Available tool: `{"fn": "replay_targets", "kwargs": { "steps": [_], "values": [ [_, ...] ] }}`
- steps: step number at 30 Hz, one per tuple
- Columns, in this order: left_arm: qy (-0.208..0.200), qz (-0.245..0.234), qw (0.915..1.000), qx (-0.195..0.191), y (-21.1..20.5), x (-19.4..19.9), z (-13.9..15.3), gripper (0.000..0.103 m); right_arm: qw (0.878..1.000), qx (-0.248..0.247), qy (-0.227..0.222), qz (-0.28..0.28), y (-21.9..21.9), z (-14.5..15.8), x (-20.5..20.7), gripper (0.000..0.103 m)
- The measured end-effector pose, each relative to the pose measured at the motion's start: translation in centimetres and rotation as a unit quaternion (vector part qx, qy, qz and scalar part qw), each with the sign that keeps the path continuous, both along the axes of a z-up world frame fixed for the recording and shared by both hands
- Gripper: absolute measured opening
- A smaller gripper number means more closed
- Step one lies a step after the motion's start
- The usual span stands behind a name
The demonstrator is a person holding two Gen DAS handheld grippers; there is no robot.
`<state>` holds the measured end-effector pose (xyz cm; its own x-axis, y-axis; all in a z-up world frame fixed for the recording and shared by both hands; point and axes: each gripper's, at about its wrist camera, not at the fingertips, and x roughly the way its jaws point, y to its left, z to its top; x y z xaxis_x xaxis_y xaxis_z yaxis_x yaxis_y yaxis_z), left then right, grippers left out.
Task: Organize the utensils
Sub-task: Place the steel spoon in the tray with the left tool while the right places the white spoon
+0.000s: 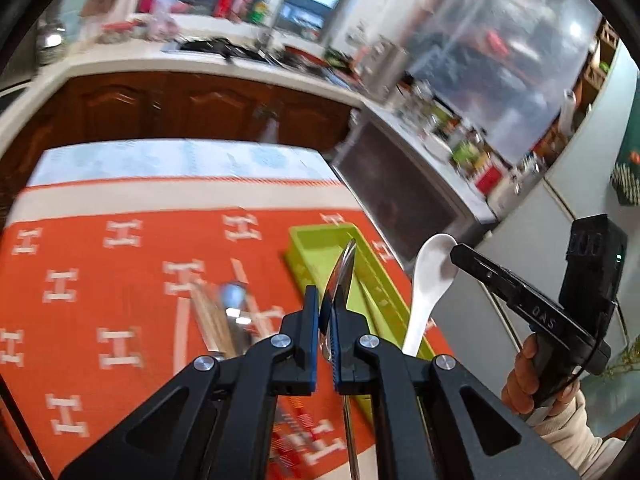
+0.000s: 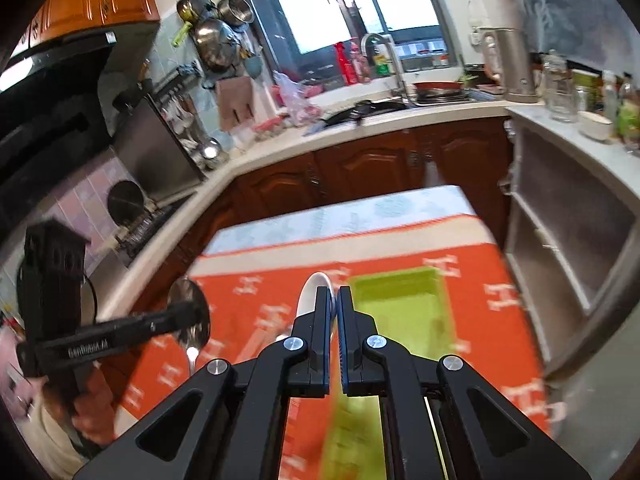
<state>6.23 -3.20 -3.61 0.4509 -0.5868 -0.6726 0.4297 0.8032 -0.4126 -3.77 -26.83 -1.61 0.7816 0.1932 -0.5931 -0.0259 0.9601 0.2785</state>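
Left claw (image 1: 327,300) is clamped on a shiny metal spoon (image 1: 340,276), its pads pressed against the neck so the bowl sticks up and forward past the fingertips while the thin handle runs down and back beneath the claw; the long axis lies roughly along the fingers. Right claw (image 2: 334,300) is closed just as tightly on a white ceramic soup spoon (image 2: 314,286), whose bowl pokes out above and left of the fingertips. Both spoons are lifted above the surface (image 1: 120,196), which is draped in an orange cloth with white H-shaped marks (image 1: 100,272). One lime-green rectangular plastic tray (image 1: 316,242) lies on the cloth near its right edge, long axis running away from the cameras. The left wrist view shows the whole white spoon (image 1: 426,280) side-on, bowl upward and handle slanting down-left, held by the right claw (image 1: 454,254) in a hand (image 1: 532,376); it also shows blurred utensils (image 1: 224,312) lying on the cloth left of the tray, too smeared to count. The right wrist view hides those, but shows the metal spoon (image 2: 188,312) bowl facing the camera in the left claw (image 2: 198,314).
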Motion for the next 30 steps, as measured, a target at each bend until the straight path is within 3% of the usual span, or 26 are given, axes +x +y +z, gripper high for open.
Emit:
{"fn": "replay_targets", "kwargs": {
  "steps": [6, 14, 19, 23, 26, 30],
  "values": [
    [0.041, -0.040, 0.9983, 0.006, -7.3, 1.1, -2.5, 0.003, 0.996, -0.079, 0.034, 0.015, -4.5, -2.9, -3.8, 0.003],
    [0.068, -0.034, 0.9967, 0.030, -11.7, 3.2, -5.2, 0.005, 0.987, -0.125, 0.089, 0.045, -5.8, -9.1, -3.0, 0.003],
    [0.107, -0.017, 0.9937, 0.029, -11.6, 5.1, -7.0, 0.005, 0.982, -0.130, 0.120, 0.057, -6.4, -13.2, -1.7, 0.003],
    [0.122, -0.017, 0.9922, 0.019, -11.2, 5.5, -6.7, 0.005, 0.984, -0.106, 0.133, 0.055, -7.2, -15.3, -1.1, 0.004],
    [0.137, -0.015, 0.9905, 0.004, -10.9, 5.9, -6.3, 0.005, 0.986, -0.085, 0.134, 0.051, -7.4, -15.7, -0.5, 0.004],
    [0.131, -0.004, 0.9912, 0.021, -11.4, 6.1, -6.6, 0.005, 0.989, -0.064, 0.126, 0.035, -7.6, -14.6, -0.2, 0.004]
  ]
}}
